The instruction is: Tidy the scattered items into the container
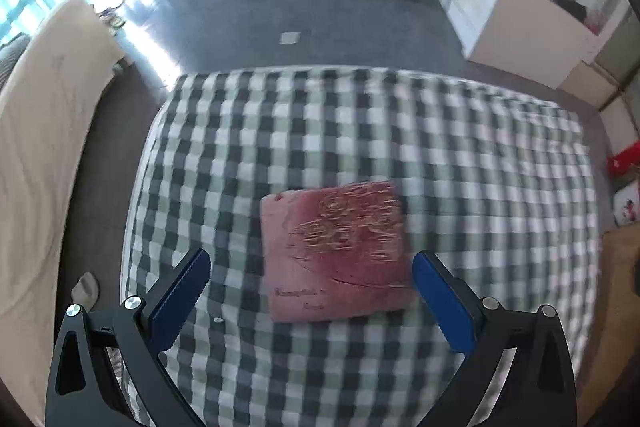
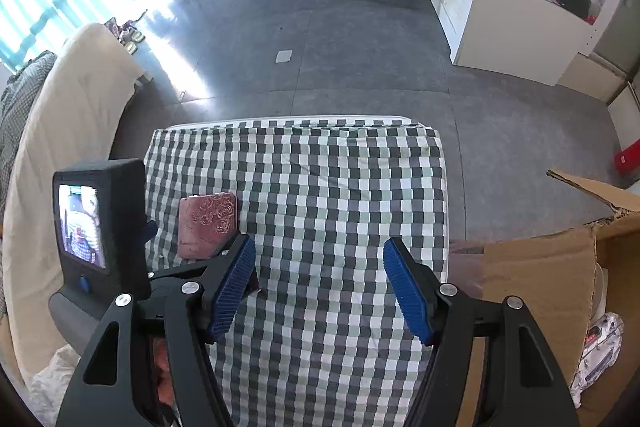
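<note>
Left hand-held gripper (image 1: pixel 310 297) wide, straddling notebook (image 1: pixel 334 251) for pickup | right hand-held gripper (image 2: pixel 318 289) wide, empty | box (image 2: pixel 540 287) right, ready.

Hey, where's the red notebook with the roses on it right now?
The red notebook lies flat on the checked cloth, just ahead of the open left hand-held gripper; in the right wrist view it sits at the cloth's left edge.
</note>
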`<state>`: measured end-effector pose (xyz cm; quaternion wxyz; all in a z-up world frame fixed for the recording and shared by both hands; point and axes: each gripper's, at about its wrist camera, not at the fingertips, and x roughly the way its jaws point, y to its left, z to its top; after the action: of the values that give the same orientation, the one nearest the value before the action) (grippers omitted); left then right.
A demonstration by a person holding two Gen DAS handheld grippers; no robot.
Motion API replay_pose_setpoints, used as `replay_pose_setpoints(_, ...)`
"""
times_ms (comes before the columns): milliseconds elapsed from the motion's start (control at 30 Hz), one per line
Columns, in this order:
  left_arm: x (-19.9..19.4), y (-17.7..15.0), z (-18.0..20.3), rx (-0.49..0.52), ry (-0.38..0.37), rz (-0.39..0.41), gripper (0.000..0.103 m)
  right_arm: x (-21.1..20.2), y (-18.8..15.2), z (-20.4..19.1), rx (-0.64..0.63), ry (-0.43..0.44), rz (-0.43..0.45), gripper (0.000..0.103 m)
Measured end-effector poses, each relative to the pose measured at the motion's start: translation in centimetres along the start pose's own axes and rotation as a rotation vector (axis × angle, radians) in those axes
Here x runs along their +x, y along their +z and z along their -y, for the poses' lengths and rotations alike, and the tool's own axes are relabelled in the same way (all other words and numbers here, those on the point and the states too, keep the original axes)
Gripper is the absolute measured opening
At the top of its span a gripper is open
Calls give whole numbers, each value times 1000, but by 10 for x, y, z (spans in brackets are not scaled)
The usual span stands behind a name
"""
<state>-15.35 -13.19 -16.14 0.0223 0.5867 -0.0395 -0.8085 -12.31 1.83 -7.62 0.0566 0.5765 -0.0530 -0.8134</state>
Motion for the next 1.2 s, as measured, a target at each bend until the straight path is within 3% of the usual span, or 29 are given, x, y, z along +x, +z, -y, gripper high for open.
replay_pose_setpoints(300, 5, -2, -6, -30, -32, 19, 102, 10, -4, 0, 3, -12, -25, 66)
replay_pose_setpoints(367, 2, -3, -2, -15, -45, 20, 92, 9, -7, 2, 5, -10, -25, 66)
replay_pose_setpoints(433, -4, -4, 4, 14, -58, 26, 74, 7, -10, 4, 8, -10, -21, 66)
replay_pose_setpoints(633, -15, -10, 11, 20, -48, 10, 73, -7, -19, 14, 28, -8, -4, 66)
replay_pose_setpoints(800, -48, -15, 23, 52, -27, 36, 72, -27, -25, 32, 53, -8, 29, 66)
replay_pose_setpoints(900, -75, -13, 35, 72, -3, 60, 35, -46, -31, 50, 81, 0, 49, 66)
replay_pose_setpoints(1200, -134, -24, 89, 118, -75, 124, 35, -97, -65, 121, 175, -11, 103, 66)
